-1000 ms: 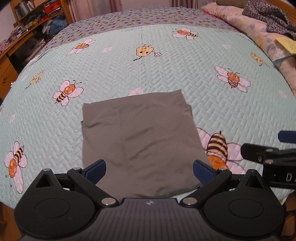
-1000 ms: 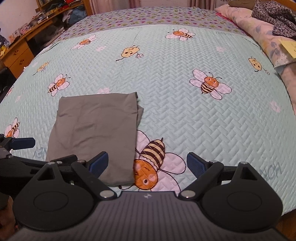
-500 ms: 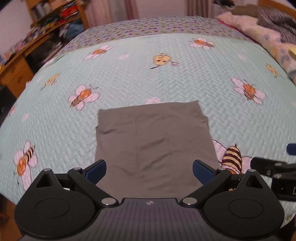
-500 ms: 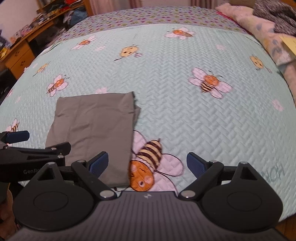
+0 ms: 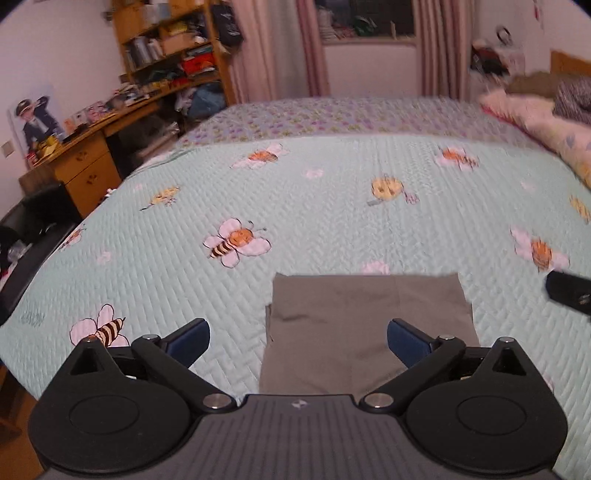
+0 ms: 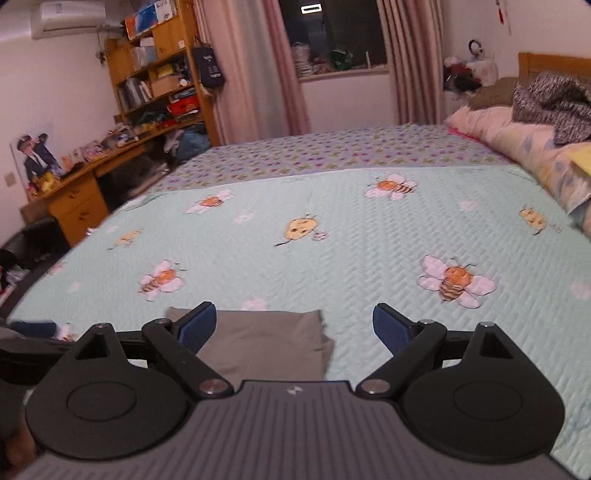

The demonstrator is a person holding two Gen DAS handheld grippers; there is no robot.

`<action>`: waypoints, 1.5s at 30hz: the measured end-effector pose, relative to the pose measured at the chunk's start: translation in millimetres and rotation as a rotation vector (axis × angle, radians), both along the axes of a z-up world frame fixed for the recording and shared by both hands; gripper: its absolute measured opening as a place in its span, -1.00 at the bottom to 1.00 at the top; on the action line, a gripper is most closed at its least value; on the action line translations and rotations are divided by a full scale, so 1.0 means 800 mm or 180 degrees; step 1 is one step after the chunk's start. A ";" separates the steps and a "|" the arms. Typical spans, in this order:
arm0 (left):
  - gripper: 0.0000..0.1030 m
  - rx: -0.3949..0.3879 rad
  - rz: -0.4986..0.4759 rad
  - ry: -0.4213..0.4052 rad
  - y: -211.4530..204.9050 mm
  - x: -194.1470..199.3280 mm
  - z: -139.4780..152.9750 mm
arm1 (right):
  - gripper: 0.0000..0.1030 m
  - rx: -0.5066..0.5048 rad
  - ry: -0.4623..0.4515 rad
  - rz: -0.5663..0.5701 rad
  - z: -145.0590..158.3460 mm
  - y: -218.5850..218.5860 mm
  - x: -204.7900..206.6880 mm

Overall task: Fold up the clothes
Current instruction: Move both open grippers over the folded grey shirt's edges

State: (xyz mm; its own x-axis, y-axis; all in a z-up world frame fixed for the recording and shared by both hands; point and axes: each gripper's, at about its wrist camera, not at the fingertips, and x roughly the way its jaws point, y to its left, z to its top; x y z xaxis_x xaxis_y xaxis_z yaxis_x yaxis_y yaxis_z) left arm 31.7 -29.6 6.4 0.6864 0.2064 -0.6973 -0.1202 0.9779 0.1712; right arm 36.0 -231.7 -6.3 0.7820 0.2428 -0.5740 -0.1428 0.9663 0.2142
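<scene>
A grey cloth (image 5: 365,328) is seen folded into a flat rectangle at the near edge of the bed (image 5: 332,206). Both tools, left (image 5: 297,341) and right (image 6: 293,326), are held spread and empty above it. A snagged layer could undo the fold, or drag it off the edge.

A home bedroom: a bed spread with a mint quilt (image 6: 332,236) printed with bees, pillows (image 6: 517,140) at its head, pink curtains (image 6: 251,74) framing a dark window (image 6: 332,33), a cluttered wooden bookshelf (image 6: 162,74) over a desk (image 6: 81,192), and an air conditioner (image 6: 66,18) on the wall.
</scene>
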 end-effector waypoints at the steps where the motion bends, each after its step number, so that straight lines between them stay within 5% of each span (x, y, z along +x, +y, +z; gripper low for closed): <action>1: 0.98 0.0020 -0.0041 0.0062 -0.003 0.002 -0.003 | 0.79 0.0090 0.0169 0.0016 -0.007 -0.003 0.006; 3: 0.98 -0.0018 -0.0108 0.0130 -0.006 0.000 -0.008 | 0.78 0.0233 0.0374 0.0031 -0.019 -0.007 0.011; 8: 0.98 -0.0178 -0.0294 0.0095 -0.014 -0.012 -0.005 | 0.80 -0.0132 -0.0711 -0.0268 0.014 0.010 -0.050; 9: 0.98 -0.0210 -0.0330 0.0123 -0.016 -0.011 -0.006 | 0.97 -0.0181 -0.0846 -0.0316 0.017 0.011 -0.058; 17: 0.94 -0.0555 -0.0501 0.0666 -0.016 -0.003 -0.037 | 0.99 -0.0173 0.0172 -0.0203 -0.028 0.013 -0.026; 21: 0.98 -0.0742 -0.0566 0.0711 -0.010 -0.003 -0.040 | 0.99 -0.0206 0.0214 -0.0235 -0.023 0.008 -0.038; 25: 0.98 -0.0503 -0.0672 0.0669 -0.018 -0.007 -0.037 | 0.99 -0.0225 0.0185 -0.0273 -0.020 0.012 -0.033; 30: 0.98 -0.0575 -0.0648 0.0651 -0.015 -0.007 -0.037 | 0.99 -0.0162 0.0285 -0.0283 -0.028 0.011 -0.027; 38: 0.98 -0.0324 -0.0326 0.0226 -0.010 -0.011 -0.017 | 0.99 -0.0381 0.0232 -0.0343 -0.021 0.020 -0.031; 41: 0.98 -0.0147 -0.0262 0.0411 -0.012 -0.003 -0.024 | 0.99 -0.0537 0.0186 -0.0340 -0.018 0.027 -0.031; 45: 0.97 -0.0124 -0.0283 0.0555 -0.011 0.000 -0.033 | 0.99 -0.0568 0.0507 -0.0352 -0.033 0.030 -0.020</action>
State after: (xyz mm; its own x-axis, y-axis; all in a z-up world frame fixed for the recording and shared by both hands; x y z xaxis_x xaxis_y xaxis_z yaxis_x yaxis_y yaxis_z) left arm 31.7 -38.1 -19.9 0.5688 0.1208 -0.8135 -0.0049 0.9896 0.1436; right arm 19.6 -207.8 -32.6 0.6945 0.0448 -0.7181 -0.0122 0.9987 0.0504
